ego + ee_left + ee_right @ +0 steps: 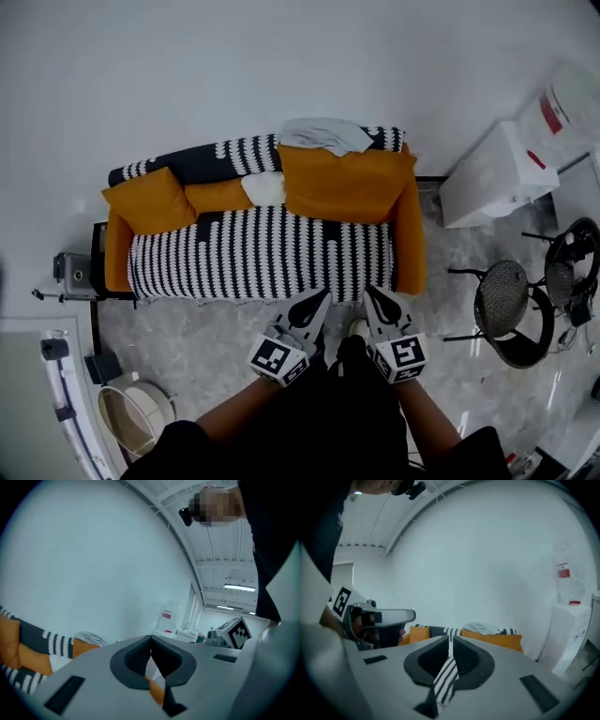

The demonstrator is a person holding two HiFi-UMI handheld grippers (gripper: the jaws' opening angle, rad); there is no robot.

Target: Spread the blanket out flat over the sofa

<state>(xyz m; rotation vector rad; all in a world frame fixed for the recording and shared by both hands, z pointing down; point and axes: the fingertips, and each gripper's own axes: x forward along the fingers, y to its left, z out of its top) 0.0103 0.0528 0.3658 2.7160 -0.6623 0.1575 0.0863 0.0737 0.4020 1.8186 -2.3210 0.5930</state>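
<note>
Two tools meet the blanket point(262, 253) at the sofa's point(409, 234) near edge. The right hand-held gripper point(373, 296) pinches striped cloth; the left hand-held gripper point(315, 302) is closed, apparently on nothing. Best regrip left, then draw both apart evenly, cloth taut.

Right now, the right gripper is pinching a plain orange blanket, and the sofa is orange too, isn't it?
Not quite. The blanket pinched in the right gripper is black-and-white striped, not plain orange. The right gripper view shows the stripes between its closed jaws. The sofa is orange, as you said.
</note>
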